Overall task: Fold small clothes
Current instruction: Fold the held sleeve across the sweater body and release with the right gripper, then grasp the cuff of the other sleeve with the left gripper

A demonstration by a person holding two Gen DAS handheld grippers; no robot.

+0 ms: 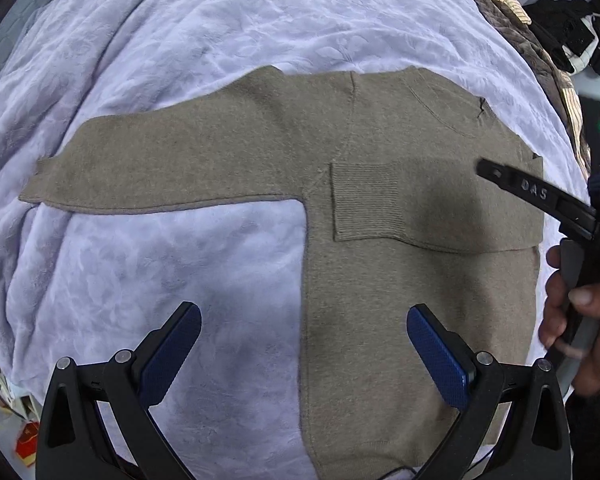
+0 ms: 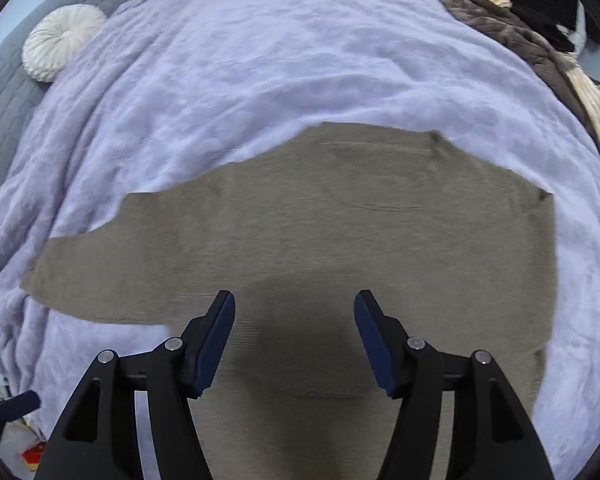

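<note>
A taupe knit sweater [image 1: 400,280] lay flat on the bed, its fine, slightly fuzzy weave smooth across the body. One sleeve [image 1: 160,168] stretched straight out to the left, ending in a narrow cuff. The other sleeve was folded in across the chest, its ribbed cuff [image 1: 366,204] lying square on the body as a neat rectangle.

Under it spread a lavender blanket [image 1: 180,40], plush and crinkled with soft embossed folds. The left tongs [image 1: 304,352] hovered over the sweater's lower edge with their blue textured pads well apart, holding nothing. The right tongs [image 2: 295,340] hung low above the chest of the sweater, also spread open and empty; from the left they showed as a black finger [image 1: 536,194], gripped by a hand [image 1: 580,328].

At the far right edge sat a heap of brown and striped clothes [image 2: 540,48]; a round pleated white cushion [image 2: 62,40] rested at the far left.
</note>
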